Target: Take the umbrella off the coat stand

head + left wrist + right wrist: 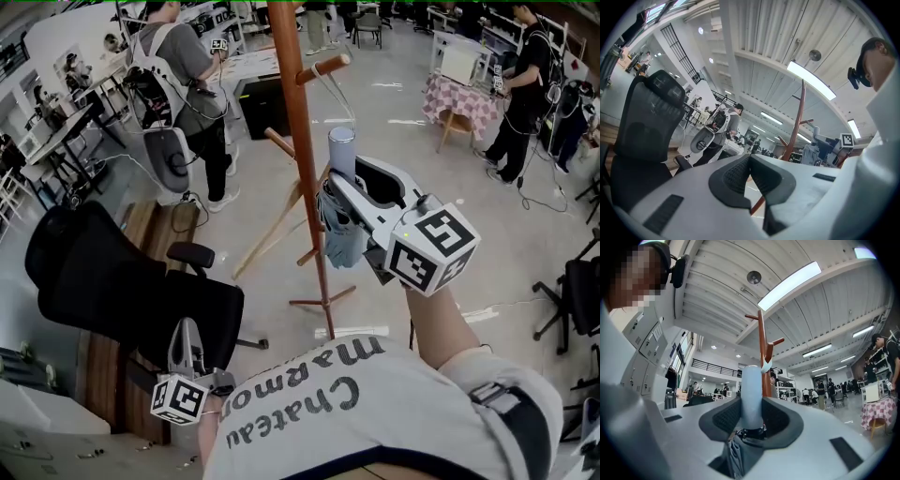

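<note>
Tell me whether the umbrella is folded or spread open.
Folded. The umbrella is a compact bundle, its fabric gathered tight below the pale blue handle, which the right gripper clamps between its pads.

Printed in dark letters across the pale shirt [394, 412], at six o'clock in the head view and upside down to the camera: "Chatea" on one line, "marmo" on the other, the last letters of each lost in the folds.

No other words or numbers legible anywhere.

Only black-and-white square code patterns, without letters or digits:
- On the marker cube [180, 398] of the left gripper [187, 328], at seven o'clock.
- On the larger cube [433, 248] of the right gripper [342, 178], at three o'clock.
- On one small square marker [847, 139], at three o'clock in the left gripper view.
</note>
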`<action>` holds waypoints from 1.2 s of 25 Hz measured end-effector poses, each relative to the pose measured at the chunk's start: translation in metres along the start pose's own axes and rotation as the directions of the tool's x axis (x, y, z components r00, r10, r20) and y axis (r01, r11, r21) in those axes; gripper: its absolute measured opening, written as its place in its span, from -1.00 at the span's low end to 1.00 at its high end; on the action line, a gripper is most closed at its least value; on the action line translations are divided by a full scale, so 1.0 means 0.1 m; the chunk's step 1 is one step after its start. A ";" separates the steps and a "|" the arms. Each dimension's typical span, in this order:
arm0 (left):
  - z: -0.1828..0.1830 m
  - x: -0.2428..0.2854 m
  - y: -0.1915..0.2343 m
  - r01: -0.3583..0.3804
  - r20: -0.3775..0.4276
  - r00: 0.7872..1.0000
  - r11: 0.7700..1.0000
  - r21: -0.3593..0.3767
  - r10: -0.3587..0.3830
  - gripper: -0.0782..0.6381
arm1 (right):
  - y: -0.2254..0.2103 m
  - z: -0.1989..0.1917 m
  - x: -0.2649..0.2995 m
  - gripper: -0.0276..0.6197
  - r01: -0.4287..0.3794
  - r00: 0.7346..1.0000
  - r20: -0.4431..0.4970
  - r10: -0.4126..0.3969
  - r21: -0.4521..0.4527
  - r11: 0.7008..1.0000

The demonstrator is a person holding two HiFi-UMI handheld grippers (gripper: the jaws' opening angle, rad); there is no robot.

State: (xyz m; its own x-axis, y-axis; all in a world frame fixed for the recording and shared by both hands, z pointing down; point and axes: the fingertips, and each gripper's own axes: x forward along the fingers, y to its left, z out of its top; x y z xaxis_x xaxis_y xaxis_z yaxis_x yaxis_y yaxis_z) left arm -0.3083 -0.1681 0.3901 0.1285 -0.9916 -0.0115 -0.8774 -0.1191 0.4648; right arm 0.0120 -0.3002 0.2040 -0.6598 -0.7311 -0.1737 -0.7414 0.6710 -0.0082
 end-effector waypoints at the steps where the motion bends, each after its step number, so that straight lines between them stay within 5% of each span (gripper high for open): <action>1: -0.01 0.00 0.01 0.001 0.001 1.000 1.000 -0.002 -0.001 -0.71 | 0.00 0.00 -0.01 -0.45 0.001 1.000 0.002 -0.001 0.000 1.000; 30: -0.02 0.05 0.09 0.016 0.001 1.000 1.000 -0.009 -0.016 -0.71 | -0.03 0.16 -0.08 -0.45 0.032 0.998 0.049 -0.031 -0.019 0.999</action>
State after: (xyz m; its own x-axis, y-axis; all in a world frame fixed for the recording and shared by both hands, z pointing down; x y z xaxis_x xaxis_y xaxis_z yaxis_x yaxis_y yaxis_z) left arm -0.3145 -0.1738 0.3960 0.1418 -0.9897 -0.0193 -0.8710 -0.1340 0.4727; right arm 0.0217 -0.2938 0.1894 -0.6299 -0.7446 -0.2210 -0.7641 0.6451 0.0046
